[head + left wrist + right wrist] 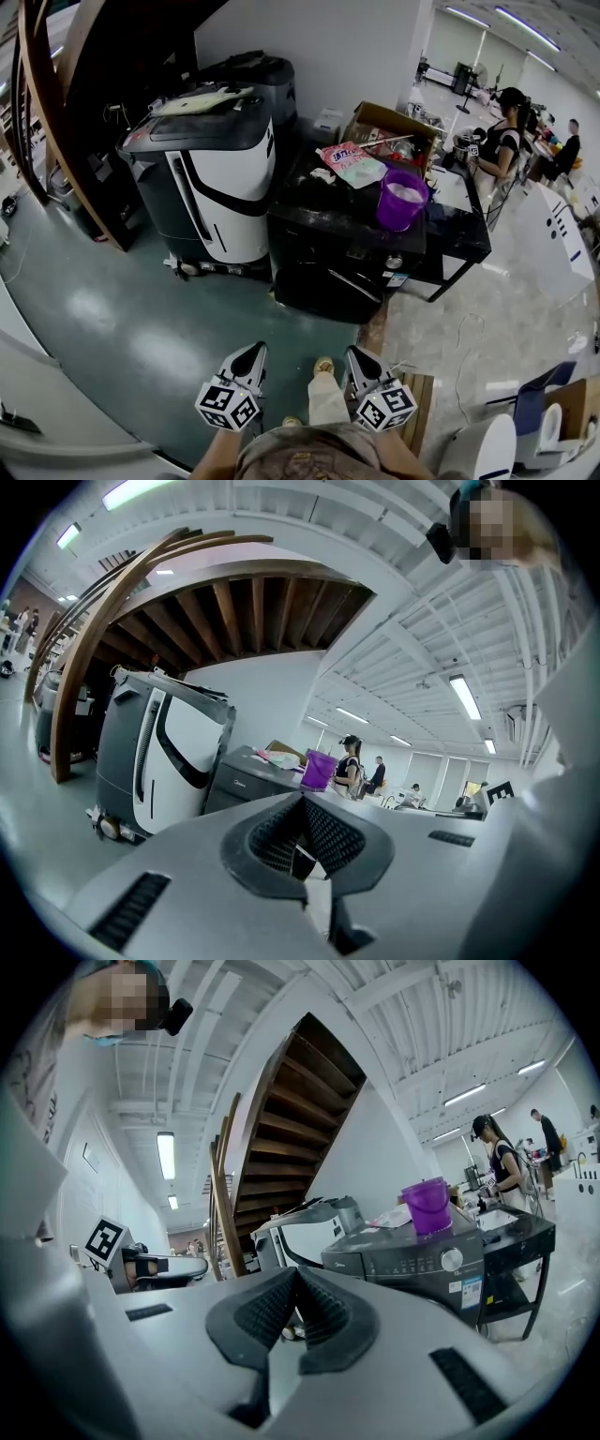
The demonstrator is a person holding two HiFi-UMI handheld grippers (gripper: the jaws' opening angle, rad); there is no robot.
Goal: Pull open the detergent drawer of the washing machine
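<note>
Head view: glossy washing machine (345,251); left gripper (257,349), right gripper (355,353): ribbed jaws closed, empty.

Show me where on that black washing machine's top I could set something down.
Bare: the front left of the washing machine top, before the pink packet. Crowded: the right, by the purple bucket; the back, by the cardboard box.

Open green floor (169,328) leads to the washing machine (337,258) — a grey-white machine (220,197) crowds its left, seemingly touching.
</note>
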